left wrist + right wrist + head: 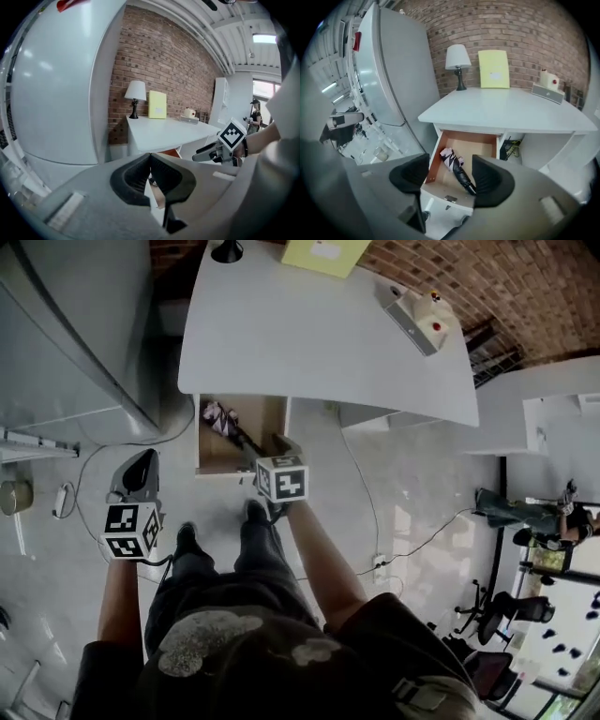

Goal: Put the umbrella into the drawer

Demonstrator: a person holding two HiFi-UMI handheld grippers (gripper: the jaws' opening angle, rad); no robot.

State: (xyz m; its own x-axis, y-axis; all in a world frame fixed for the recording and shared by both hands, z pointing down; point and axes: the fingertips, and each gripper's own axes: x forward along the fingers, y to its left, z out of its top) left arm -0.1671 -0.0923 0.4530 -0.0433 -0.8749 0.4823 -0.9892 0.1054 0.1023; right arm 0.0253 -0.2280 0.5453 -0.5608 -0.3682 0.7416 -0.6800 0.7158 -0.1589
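The wooden drawer point(272, 420) under the white desk point(319, 343) stands pulled open. A folded umbrella point(225, 422), pink-patterned with a black handle, lies inside it. In the right gripper view the umbrella point(456, 168) lies slantwise on the drawer floor point(476, 146), handle toward the drawer front. My right gripper point(451, 174) is open above the drawer front, holding nothing; the head view has this gripper point(277, 454) at the front right corner. My left gripper point(141, 474) hangs left of the drawer over the floor, its jaws point(149, 161) shut and empty.
A large grey fridge point(66, 334) stands left of the desk. On the desk are a lamp point(458, 58), a yellow board point(493, 69) and a white box with a red button point(417, 320). Cables point(370, 512) trail on the floor; a white unit point(553, 399) stands right.
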